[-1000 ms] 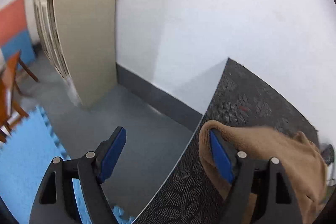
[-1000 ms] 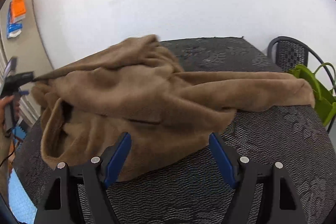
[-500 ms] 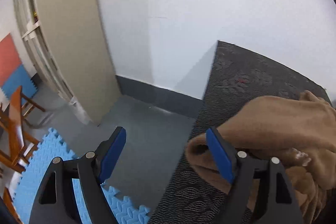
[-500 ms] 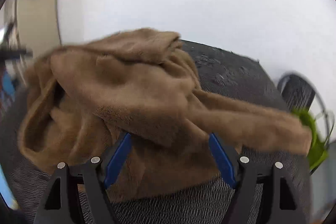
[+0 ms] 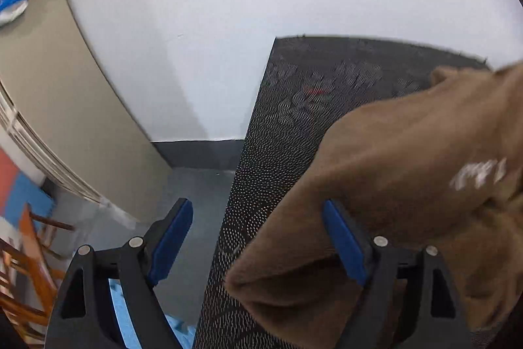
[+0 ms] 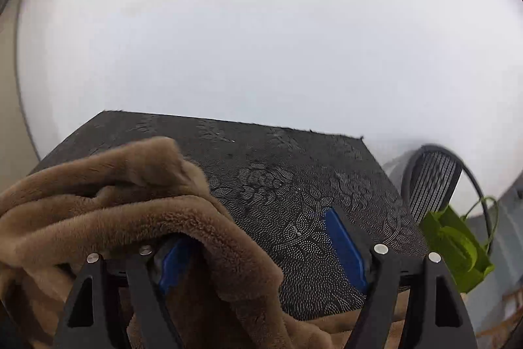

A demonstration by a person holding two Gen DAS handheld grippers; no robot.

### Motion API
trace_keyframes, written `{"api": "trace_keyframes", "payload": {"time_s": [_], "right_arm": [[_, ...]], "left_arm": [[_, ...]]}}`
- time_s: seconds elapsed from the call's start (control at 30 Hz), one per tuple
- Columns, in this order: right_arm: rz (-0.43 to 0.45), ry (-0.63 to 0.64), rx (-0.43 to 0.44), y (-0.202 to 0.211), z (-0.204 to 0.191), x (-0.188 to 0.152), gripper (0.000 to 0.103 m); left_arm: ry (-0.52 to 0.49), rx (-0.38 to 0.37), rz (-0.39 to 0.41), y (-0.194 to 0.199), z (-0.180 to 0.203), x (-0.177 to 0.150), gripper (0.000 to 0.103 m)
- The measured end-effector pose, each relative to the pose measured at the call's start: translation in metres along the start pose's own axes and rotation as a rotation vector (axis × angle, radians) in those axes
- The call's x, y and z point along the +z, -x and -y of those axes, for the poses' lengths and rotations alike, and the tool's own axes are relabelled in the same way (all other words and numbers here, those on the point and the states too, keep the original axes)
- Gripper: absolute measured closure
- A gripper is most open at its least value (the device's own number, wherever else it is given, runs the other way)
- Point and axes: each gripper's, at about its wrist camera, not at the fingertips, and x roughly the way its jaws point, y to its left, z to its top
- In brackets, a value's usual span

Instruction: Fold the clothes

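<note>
Now your left gripper (image 5: 258,246) is hanging with its jaws spread wide at the table's (image 5: 287,133) left edge, the brown fleece garment (image 5: 408,159) draping over its right finger only. Your right gripper (image 6: 261,254) is also gaping, fleece (image 6: 108,205) lying over its left finger near the table's (image 6: 294,172) front-left corner, green bag (image 6: 454,244) sitting off the right edge.

Brown garment (image 6: 108,205) crowds left; table (image 6: 294,172) bare rightward.
</note>
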Motion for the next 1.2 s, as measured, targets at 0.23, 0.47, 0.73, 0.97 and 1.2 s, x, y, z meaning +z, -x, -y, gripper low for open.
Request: {"api": "trace_keyframes", "payload": {"time_s": [0.23, 0.47, 0.73, 0.97, 1.2], "right_arm": [[-0.111, -0.01, 0.071, -0.023, 0.002, -0.026, 0.022], [0.029, 0.046, 0.128, 0.064, 0.008, -0.058, 0.022], [0.115, 0.191, 0.216, 0.138, -0.05, -0.097, 0.02], [0.031, 0.394, 0.072, 0.104, -0.113, -0.112, 0.02], [-0.025, 0.33, -0.016, 0.086, -0.1, -0.12, 0.02]], "left_arm": [[0.168, -0.009, -0.071, -0.031, -0.016, 0.018, 0.015], [0.163, -0.013, -0.053, -0.02, -0.016, 0.015, 0.015], [0.075, -0.19, 0.068, 0.057, 0.016, 0.003, 0.014], [-0.096, -0.301, 0.124, 0.1, 0.088, 0.003, 0.008], [-0.209, -0.189, -0.026, 0.062, 0.158, -0.002, 0.003]]}}
